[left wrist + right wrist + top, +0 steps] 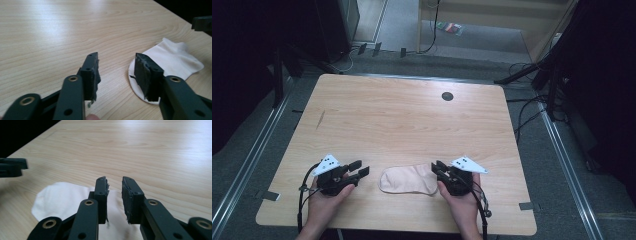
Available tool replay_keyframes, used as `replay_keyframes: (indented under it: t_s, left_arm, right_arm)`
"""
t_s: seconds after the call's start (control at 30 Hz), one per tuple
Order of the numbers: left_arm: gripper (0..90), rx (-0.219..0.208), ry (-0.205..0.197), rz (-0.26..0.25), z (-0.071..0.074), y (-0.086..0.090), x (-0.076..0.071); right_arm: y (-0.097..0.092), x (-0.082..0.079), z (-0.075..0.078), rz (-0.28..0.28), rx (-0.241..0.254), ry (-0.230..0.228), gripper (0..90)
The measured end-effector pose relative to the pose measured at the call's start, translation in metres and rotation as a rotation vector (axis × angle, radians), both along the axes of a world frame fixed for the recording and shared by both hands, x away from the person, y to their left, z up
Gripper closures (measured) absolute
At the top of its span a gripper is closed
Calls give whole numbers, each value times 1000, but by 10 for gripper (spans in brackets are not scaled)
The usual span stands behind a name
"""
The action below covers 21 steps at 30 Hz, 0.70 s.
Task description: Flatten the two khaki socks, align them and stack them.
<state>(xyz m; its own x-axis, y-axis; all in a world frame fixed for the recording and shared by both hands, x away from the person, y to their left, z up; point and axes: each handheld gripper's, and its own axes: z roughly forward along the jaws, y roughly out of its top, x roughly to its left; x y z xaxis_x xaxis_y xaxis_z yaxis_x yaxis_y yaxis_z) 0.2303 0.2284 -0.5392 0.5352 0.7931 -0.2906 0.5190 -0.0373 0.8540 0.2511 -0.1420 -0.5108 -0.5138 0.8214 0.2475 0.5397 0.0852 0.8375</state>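
A pale beige sock (408, 181) lies flat on the wooden table (402, 120) near its front edge, between my two grippers. My left gripper (362, 168) rests just left of the sock's rounded end, open, with nothing between its jaws (116, 58); the sock (172, 61) lies to the right of them. My right gripper (435, 168) sits at the sock's right end. Its jaws (114, 181) stand a narrow gap apart over the sock (62, 197), with nothing pinched between them. A jaw of the left gripper (12, 166) shows at the far left of the right gripper view.
A dark round grommet (447, 96) sits in the tabletop near the back right. A dark scratch (320, 119) marks the wood at the left. Cables (524, 115) and stand legs lie on the grey floor around the table.
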Motion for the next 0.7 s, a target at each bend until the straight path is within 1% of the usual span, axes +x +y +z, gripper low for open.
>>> replay_keyframes:
  t_s: [0.03,0.07,0.1,0.17,0.2,0.27,0.33,0.37,0.4,0.43,0.47,0.5,0.57,0.63,0.7]
  left_arm:
    - [599,-11,-5,-11,1,-1,-1]
    - [622,-14,-10,-24,2,-3,-2]
    - [647,-13,-14,-37,2,-5,-3]
    - [674,-21,-9,-79,2,-12,-3]
    - [678,-12,-3,-99,1,-17,-3]
    - [679,6,6,-117,-1,-23,-2]
    - [680,15,27,-146,-5,-30,0]
    - [680,17,36,-161,-6,-33,1]
    - [680,29,40,-173,-7,-37,1]
    - [681,50,39,-181,-8,-40,2]
    - [681,59,41,-187,-9,-44,2]
    - [682,65,42,-194,-10,-47,2]
    - [683,101,48,-203,-11,-52,2]
    - [683,117,55,-212,-13,-56,3]
    - [682,125,57,-208,-13,-57,3]
  right_arm:
    - [-5,0,-1,-8,-2,9,749]
    - [-9,0,-1,-10,-4,25,749]
    - [-11,-1,-3,-10,-13,32,748]
    - [-13,-3,-8,-3,-33,46,745]
    - [-13,-4,-10,2,-39,58,743]
    - [-11,-5,-14,13,-40,77,734]
    - [-8,-5,-16,18,-42,91,735]
    - [-5,-4,-17,22,-52,97,744]
    - [-3,-4,-19,24,-66,110,750]
    - [-1,-3,-21,25,-75,121,760]
    - [0,-3,-22,23,-85,128,778]
    - [1,-2,-24,15,-94,136,820]
    - [0,-2,-24,17,-105,145,900]
    - [0,-2,-23,29,-104,149,900]
    - [-1,-3,-20,22,-109,139,900]
